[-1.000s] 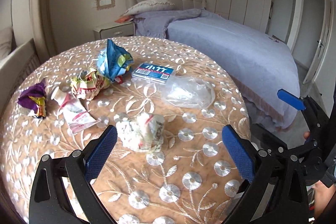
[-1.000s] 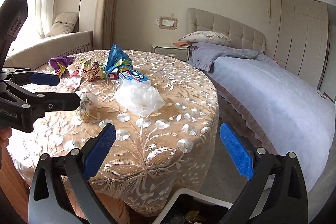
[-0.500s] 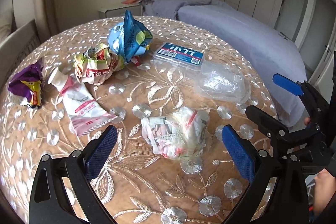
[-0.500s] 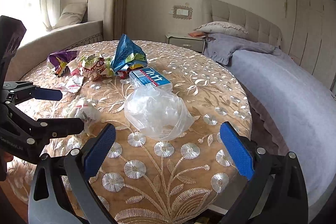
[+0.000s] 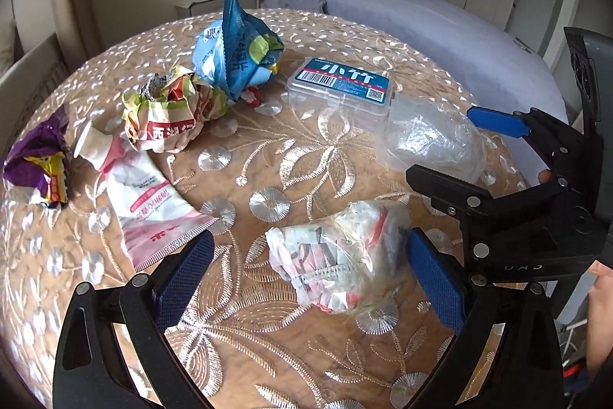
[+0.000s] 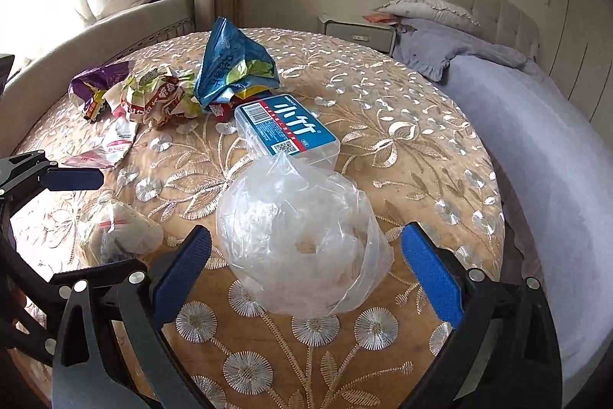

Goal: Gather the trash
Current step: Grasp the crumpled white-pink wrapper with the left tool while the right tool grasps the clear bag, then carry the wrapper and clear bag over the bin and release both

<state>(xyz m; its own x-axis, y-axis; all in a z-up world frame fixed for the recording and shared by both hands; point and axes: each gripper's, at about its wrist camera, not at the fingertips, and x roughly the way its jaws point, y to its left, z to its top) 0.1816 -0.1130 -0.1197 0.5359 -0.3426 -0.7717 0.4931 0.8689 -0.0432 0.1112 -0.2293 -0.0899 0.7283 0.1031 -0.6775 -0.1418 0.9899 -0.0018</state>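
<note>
Showing right gripper (image 5: 452, 148): left view only.

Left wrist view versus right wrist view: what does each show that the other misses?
Only the left wrist view shows the crumpled white wrapper between the open left hand-held gripper, and the pink tube whole. Only the right wrist view shows the clear plastic bag between the open right hand-held gripper, plus the window seat. Both show the blue snack bag, labelled plastic box and purple wrapper.
</note>
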